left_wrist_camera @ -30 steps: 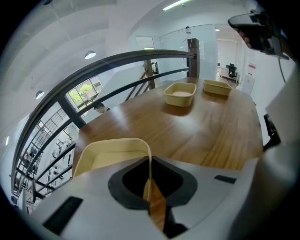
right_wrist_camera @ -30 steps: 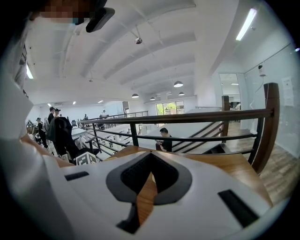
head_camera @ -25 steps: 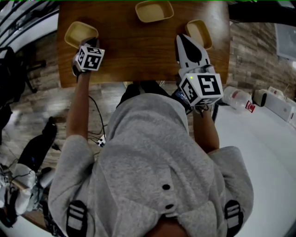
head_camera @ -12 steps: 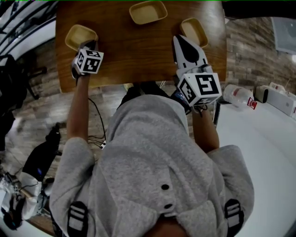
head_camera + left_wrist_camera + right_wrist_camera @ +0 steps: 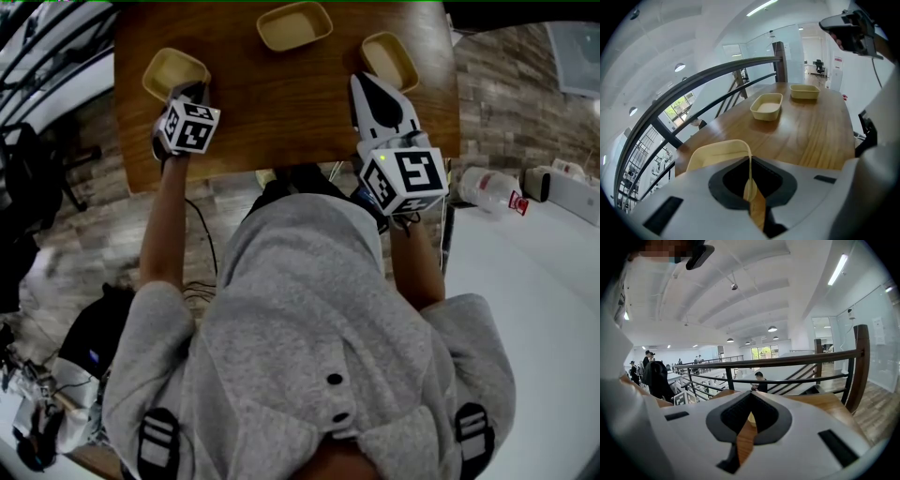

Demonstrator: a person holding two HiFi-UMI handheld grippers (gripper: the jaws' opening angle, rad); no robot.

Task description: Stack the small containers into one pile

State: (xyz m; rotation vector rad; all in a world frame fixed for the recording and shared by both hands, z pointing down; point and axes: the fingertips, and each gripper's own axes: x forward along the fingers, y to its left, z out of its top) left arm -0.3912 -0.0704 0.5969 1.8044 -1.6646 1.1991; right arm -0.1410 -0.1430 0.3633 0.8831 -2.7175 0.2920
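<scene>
Wooden table (image 5: 281, 112): we are clamping left container (image 5: 717, 152) in left tongs (image 5: 751, 192), right container (image 5: 389, 58) in right tongs (image 5: 750, 422). Middle container (image 5: 293, 25) is lying ahead, between them.

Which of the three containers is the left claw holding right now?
The left container, nearest the table's left edge: the left claw pinches its wall. Not the middle container or right container.

Each container (image 5: 293, 25) is pale yellow, the table (image 5: 281, 112) brown wood-grain, the hoodie (image 5: 300, 328) grey.

Your left gripper (image 5: 751, 190) clamps the rim of the near container (image 5: 715, 152); the middle container (image 5: 766, 106) and the far container (image 5: 804, 91) sit apart up the table (image 5: 813, 136).
</scene>
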